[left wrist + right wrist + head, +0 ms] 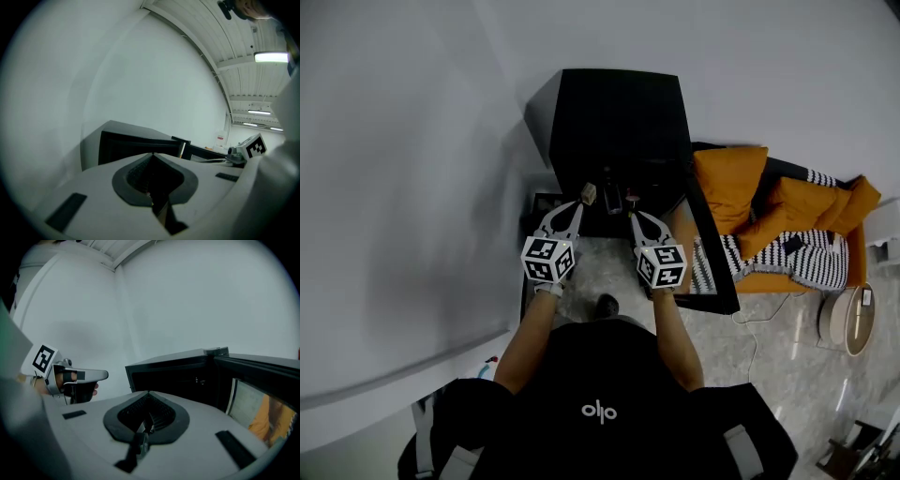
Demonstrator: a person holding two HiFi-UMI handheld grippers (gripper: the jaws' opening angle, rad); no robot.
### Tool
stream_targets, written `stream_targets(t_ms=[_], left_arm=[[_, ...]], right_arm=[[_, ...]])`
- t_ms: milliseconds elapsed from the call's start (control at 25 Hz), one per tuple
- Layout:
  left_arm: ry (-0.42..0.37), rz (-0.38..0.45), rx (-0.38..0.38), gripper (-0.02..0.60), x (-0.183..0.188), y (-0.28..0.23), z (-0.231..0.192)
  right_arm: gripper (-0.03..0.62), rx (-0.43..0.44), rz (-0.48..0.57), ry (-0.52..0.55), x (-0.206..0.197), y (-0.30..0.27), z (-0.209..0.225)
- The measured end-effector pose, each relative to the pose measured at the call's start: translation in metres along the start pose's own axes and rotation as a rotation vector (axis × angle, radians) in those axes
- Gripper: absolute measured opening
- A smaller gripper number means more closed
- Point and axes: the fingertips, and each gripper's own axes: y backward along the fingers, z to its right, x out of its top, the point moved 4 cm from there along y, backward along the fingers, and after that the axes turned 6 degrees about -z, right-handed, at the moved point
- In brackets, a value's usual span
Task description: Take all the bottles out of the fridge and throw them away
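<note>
Holding the left tool with jaws pressed together on nothing, and the right tool the same, shut and empty. Keeping both side by side, aimed a little downward at the open black fridge, tips just short of its opening, with the door swung out to the right. Judging the task barely begun: no bottle lifted, none thrown away, no bin in sight. Low at the front of the dark cavity, probably two bottles, small and dim from the head view. Standing upright, long axis vertical, necks pointing up. Left to do: spread a tool, reach in, pinch each bottle, carry it out, throw it away
</note>
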Motion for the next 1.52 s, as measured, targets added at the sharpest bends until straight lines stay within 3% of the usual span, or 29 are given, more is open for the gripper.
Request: stream_targets(t_ms=[360,680,1160,1520], left_arm=[[0.045,-0.043,0.064,0.000,-0.038,0.022,-0.017],[0.058,-0.070,0.119,0.000,-0.063,0.041,-0.027],[0.068,-0.113,0.083,0.000,-0.083,0.028,-0.056],[0.042,-0.095,0.048,0.000,-0.109,-0.005,-0.085]], right_arm=[[0.009,0.064,-0.112,0.111,-0.057,-0.041,-0.011],[0.009,0.115,-0.162,0.180,-0.078,-0.077,-0.017],[0.015,0.090,-0.218,0.214,-0.095,-0.144,-0.027],[0.148,0.075,-0.228,0.204,-0.125,-0.193,-0.009]])
